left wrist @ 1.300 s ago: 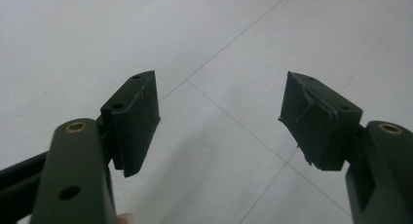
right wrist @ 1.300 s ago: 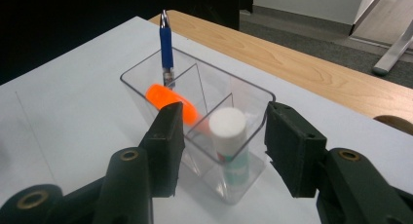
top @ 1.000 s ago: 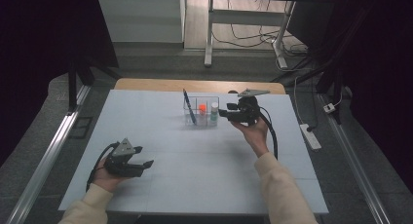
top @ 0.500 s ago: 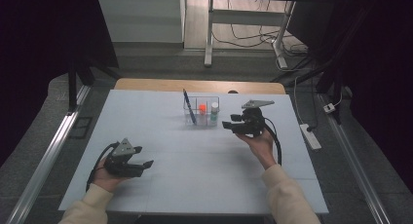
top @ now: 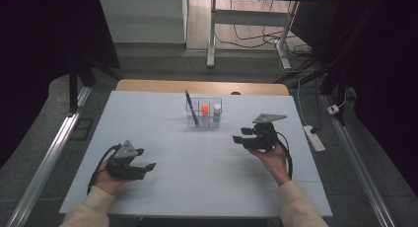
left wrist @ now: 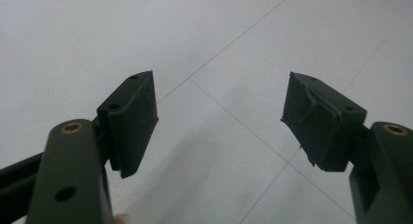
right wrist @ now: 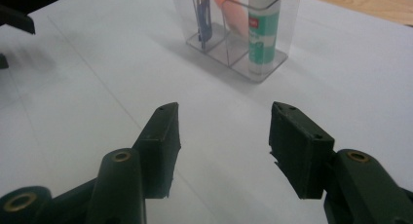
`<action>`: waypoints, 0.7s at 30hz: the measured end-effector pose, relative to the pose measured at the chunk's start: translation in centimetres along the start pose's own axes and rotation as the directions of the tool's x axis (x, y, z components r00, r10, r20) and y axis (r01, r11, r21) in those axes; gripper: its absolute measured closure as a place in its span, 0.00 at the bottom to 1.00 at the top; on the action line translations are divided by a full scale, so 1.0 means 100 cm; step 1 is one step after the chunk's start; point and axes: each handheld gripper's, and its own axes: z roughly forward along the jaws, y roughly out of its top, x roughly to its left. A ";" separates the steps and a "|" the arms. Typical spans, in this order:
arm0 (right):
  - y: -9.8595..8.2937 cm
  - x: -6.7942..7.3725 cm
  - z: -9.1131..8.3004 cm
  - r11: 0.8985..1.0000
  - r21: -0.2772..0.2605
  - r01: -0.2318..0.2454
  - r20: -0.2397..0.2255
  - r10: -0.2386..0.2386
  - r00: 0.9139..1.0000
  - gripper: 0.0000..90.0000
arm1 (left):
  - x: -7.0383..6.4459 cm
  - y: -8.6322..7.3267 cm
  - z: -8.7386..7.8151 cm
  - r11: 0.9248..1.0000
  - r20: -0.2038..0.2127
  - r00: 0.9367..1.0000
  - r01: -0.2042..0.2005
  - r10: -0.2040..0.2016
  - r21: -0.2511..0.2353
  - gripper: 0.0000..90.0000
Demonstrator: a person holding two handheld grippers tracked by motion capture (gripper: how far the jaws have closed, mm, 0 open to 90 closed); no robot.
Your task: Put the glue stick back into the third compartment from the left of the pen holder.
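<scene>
Both grippers have their fingers spread and empty. The right gripper point(top: 237, 138) hovers near the clear box point(top: 204, 119) at the far middle of the surface point(top: 197, 182); the left gripper point(top: 148, 167) sits near-left.

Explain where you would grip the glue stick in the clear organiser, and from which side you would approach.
Grip the glue stick near its white top, coming down from above. It stands upright in the organiser's end compartment, whose clear walls enclose its lower body, so probably only the part above the rim is free. The right gripper, open and facing it, is nearer.
</scene>
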 end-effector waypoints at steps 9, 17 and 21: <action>-0.023 0.004 -0.013 1.000 0.027 -0.004 0.006 0.004 1.000 0.50 | 0.000 0.000 0.001 1.000 -0.001 1.000 -0.001 0.001 0.006 0.31; -0.040 0.006 -0.023 0.999 0.033 -0.009 0.015 0.009 1.000 0.50 | 0.000 0.000 0.001 1.000 0.000 1.000 -0.001 0.001 0.007 0.31; -0.047 0.007 -0.028 0.999 0.037 -0.014 0.016 0.014 1.000 0.49 | 0.001 0.000 0.001 1.000 -0.001 1.000 0.001 -0.001 0.006 0.31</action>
